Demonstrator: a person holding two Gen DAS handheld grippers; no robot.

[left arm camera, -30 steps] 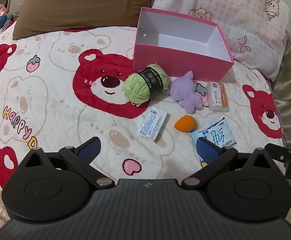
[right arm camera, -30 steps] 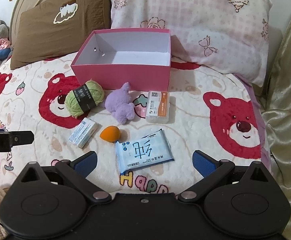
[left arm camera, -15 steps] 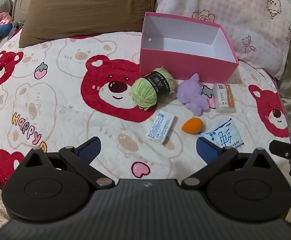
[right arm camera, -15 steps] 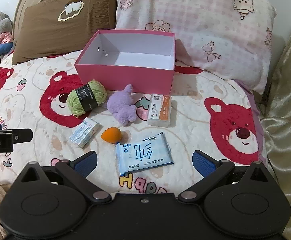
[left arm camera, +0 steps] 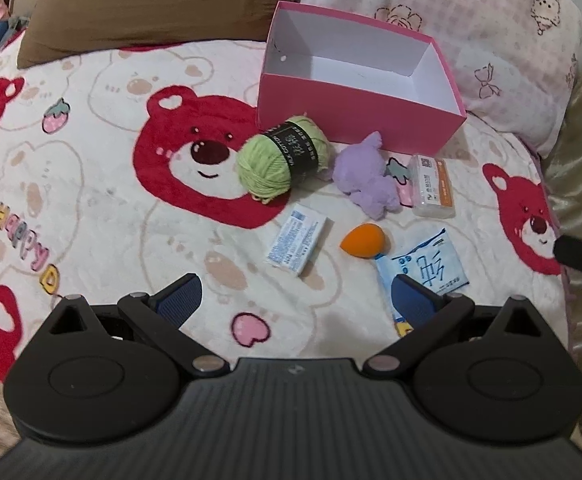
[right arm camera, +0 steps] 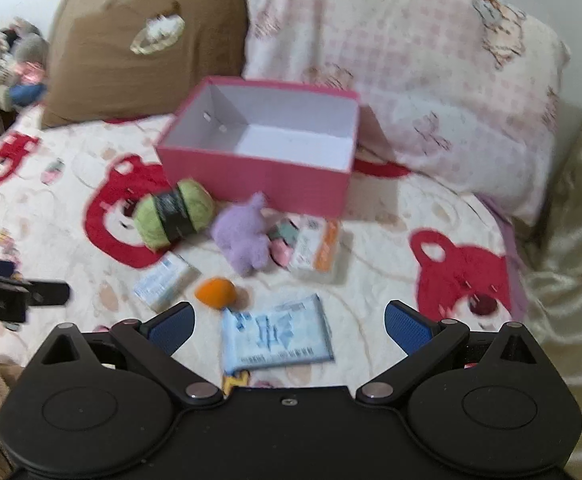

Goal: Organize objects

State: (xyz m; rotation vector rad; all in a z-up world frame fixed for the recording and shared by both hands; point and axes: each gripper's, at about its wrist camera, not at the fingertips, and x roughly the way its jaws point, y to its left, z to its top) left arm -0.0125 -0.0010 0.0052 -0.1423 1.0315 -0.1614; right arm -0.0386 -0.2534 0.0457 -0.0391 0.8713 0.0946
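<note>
Your left gripper [left arm camera: 295,300] and right gripper [right arm camera: 289,320] both spread, empty. Pink box [left arm camera: 355,114] far; yarn [left arm camera: 283,160], sponge [left arm camera: 363,239], wipes [right arm camera: 277,334] near it on bedspread [left arm camera: 91,184].

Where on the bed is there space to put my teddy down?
Left of the green yarn, the blanket is bare up to the brown pillow. The pink box is empty. In front of it, the purple toy and orange sponge crowd together.
</note>
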